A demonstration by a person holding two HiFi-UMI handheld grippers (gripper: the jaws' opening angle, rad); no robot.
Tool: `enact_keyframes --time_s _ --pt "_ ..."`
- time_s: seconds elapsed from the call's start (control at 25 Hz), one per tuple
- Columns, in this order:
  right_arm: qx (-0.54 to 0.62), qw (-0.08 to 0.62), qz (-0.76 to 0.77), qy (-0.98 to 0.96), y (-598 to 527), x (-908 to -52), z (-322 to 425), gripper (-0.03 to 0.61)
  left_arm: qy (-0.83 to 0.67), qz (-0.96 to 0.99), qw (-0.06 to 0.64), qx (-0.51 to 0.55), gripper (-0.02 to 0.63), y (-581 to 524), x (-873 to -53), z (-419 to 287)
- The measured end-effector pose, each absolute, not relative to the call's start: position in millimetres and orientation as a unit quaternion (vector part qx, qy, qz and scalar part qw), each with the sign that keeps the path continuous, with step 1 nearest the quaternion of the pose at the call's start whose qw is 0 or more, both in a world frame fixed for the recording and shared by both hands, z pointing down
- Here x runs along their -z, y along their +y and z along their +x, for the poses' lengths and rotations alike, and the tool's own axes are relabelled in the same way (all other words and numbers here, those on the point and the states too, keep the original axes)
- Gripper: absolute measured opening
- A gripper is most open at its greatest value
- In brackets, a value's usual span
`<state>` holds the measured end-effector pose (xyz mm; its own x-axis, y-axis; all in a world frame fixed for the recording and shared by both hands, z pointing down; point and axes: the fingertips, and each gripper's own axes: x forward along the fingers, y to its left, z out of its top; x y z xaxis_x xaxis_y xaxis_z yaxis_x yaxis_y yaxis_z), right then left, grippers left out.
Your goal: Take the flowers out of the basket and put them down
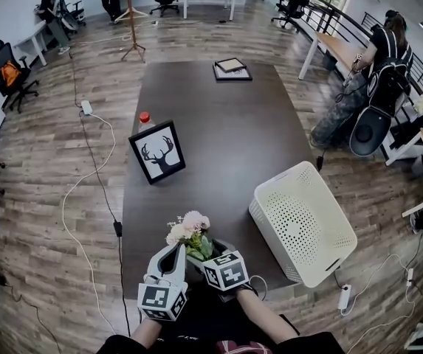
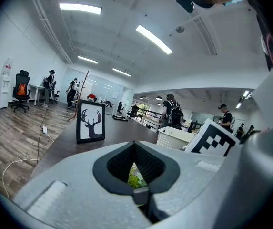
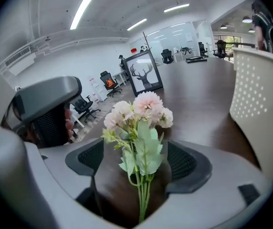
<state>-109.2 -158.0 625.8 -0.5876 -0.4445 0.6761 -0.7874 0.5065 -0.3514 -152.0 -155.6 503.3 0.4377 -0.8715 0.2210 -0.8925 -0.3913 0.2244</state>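
The tabletop [image 1: 218, 116] is bare along its middle, a wide lane running from the near edge to the flat frames [image 1: 232, 69] at the far end. On the left of the lane the deer picture [image 1: 157, 152] stands upright, with a red-capped bottle [image 1: 145, 118] just behind it. The white basket [image 1: 303, 223] fills the near right corner. The near edge is crowded. The flowers [image 1: 190, 233] lie between the wide-apart jaws of the right gripper [image 3: 136, 163], and the left gripper [image 1: 175, 251] is just beside them.

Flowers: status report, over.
Left gripper shut, right gripper open. Flowers out of the basket, loose between right fingers, apparently lying on the table. Nothing blocking.
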Motion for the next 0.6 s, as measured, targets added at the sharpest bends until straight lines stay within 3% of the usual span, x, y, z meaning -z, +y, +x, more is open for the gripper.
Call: enact_keyframes --time_s 0.6 --pt "-0.298 0.125 0.398 -0.859 -162.7 -543.4 -81.7 0.423 -0.529 0.835 0.152 -0.031 0.009 -151.9 -500.7 -149.5"
